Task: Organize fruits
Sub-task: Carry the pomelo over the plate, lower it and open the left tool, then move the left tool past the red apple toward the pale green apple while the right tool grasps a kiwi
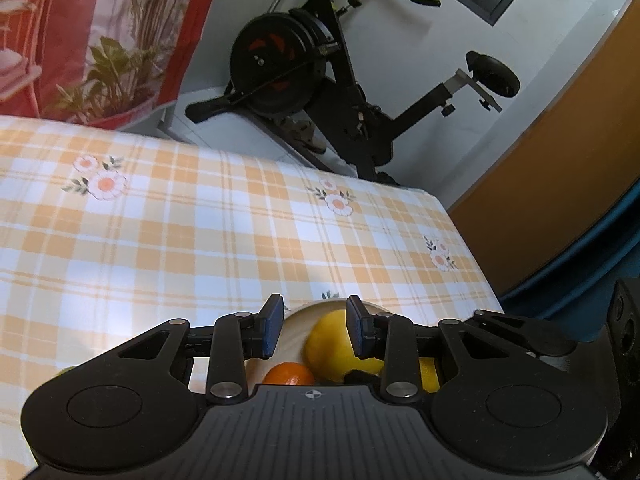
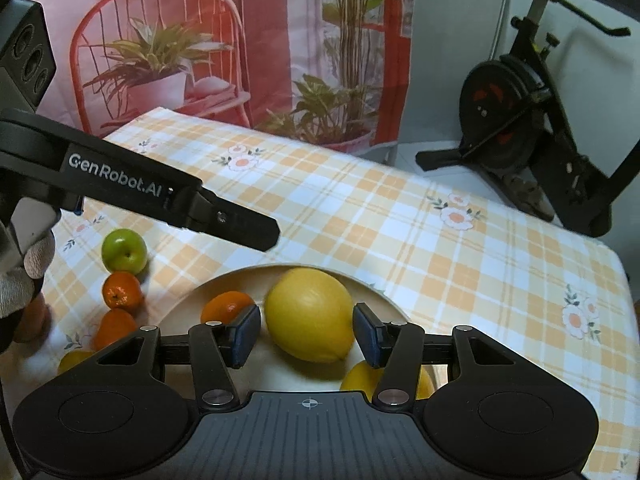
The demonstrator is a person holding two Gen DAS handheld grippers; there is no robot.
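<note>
A cream plate [image 2: 224, 280] lies on the checked tablecloth. It holds a large yellow lemon [image 2: 308, 314], an orange tangerine [image 2: 224, 306] and a smaller yellow fruit [image 2: 360, 376]. My right gripper [image 2: 306, 334] is open, with its pads on either side of the large lemon and gaps showing. My left gripper [image 1: 314, 326] is open and empty above the plate [image 1: 296, 320]; the lemon [image 1: 332, 344] and a tangerine [image 1: 288, 374] show below it. Left of the plate lie a green apple [image 2: 124, 250], two tangerines [image 2: 122, 290] and a yellow fruit [image 2: 74, 360].
The left gripper's black body [image 2: 140, 188] reaches in from the left over the loose fruit, held by a gloved hand [image 2: 24, 276]. An exercise bike [image 2: 520, 120] and a red printed backdrop [image 2: 240, 40] stand beyond the table's far edge. A wooden door [image 1: 560, 152] is at right.
</note>
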